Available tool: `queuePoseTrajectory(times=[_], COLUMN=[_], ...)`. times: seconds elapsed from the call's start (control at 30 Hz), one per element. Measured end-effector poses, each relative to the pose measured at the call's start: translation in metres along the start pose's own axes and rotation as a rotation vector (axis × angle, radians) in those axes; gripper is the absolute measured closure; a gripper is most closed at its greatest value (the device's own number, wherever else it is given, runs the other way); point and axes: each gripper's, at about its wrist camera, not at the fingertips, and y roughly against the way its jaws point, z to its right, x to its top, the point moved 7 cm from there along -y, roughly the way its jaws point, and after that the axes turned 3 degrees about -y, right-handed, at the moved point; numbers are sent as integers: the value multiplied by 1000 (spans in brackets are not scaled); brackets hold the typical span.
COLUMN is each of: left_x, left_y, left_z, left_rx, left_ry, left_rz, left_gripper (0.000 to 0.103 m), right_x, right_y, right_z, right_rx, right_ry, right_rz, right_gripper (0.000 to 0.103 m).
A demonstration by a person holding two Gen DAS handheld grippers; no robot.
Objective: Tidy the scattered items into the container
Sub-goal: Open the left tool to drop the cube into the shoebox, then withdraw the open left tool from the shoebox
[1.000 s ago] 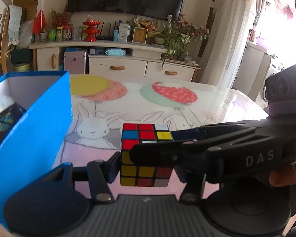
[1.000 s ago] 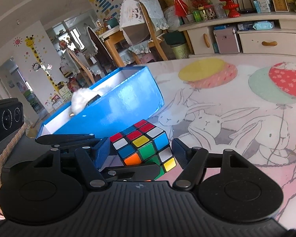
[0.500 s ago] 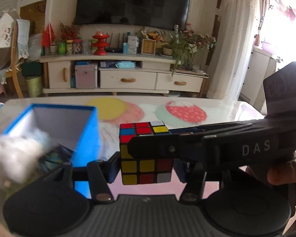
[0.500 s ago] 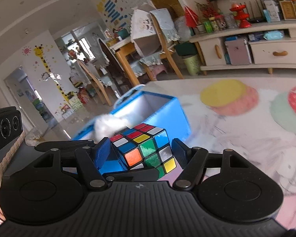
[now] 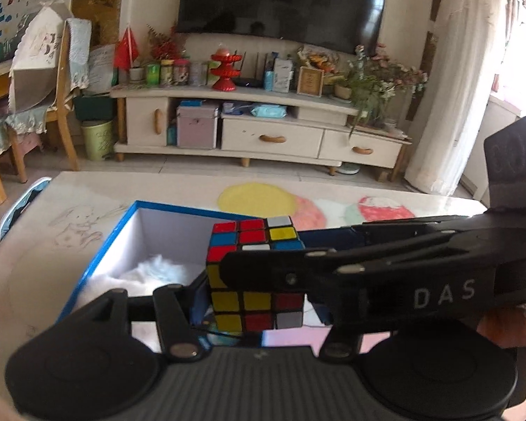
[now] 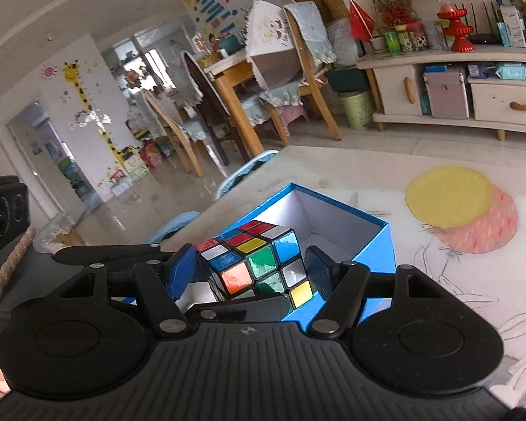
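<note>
Cube (image 5: 254, 280) is up in the air over the open blue box (image 5: 105, 245), which I'll use as the ref pt for everything. Both grippers are on the cube at once. L gripper (image 5: 259, 312): its blue pads sit tight against the cube's left and right faces, clamped on it. R gripper (image 6: 250, 273) comes in across the L view from the right, a black finger crossing the cube's front; in the R wrist view its left pad touches the cube's side, and the right pad looks pressed to the opposite face, so it reads as a grip on the cube too, jaws set wide. Cube hangs above the box opening, nearer the box's right wall, tilted in the R view w/ a corner edge facing the cam. Inside the box: a white fluffy item (image 5: 150, 273) on the floor, left of and below the cube. Box sits on the table w/ the bunny-and-balloon cloth (image 6: 449, 200); yellow balloon print is beyond the box's far right corner. A hand (image 5: 508, 326) holds the R gripper's body, right of the box. TV cabinet (image 5: 263, 129) stands well behind the box, across the floor.
</note>
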Motion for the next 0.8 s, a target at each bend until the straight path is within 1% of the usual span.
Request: queuePoseTrajectory(times=[0.13,0.37,0.43,0.67,0.8], left_x=[-1,-5,-8,-9,-9], left_y=[-10,-21,-21,-11,-4], left_z=[-9,-22,-24,-28,-28], left_rx=[19,45,59,61,56], left_ry=[7,20,16,25,28], left_rz=[-17,-50,-49,-23,-7], left_gripper=[45,39,39,39,39], right_x=[1,3,3,5,2], right_y=[-20,-37,-39,-30,-15], right_z=[6,7,8,18,21], right_rx=[-41,-97,-108,-97,-61], right_ry=[-13,-12,-17,-67,-105], right_rz=[-21,-30,-23,31,81], right_gripper=[20,22,22,22,22])
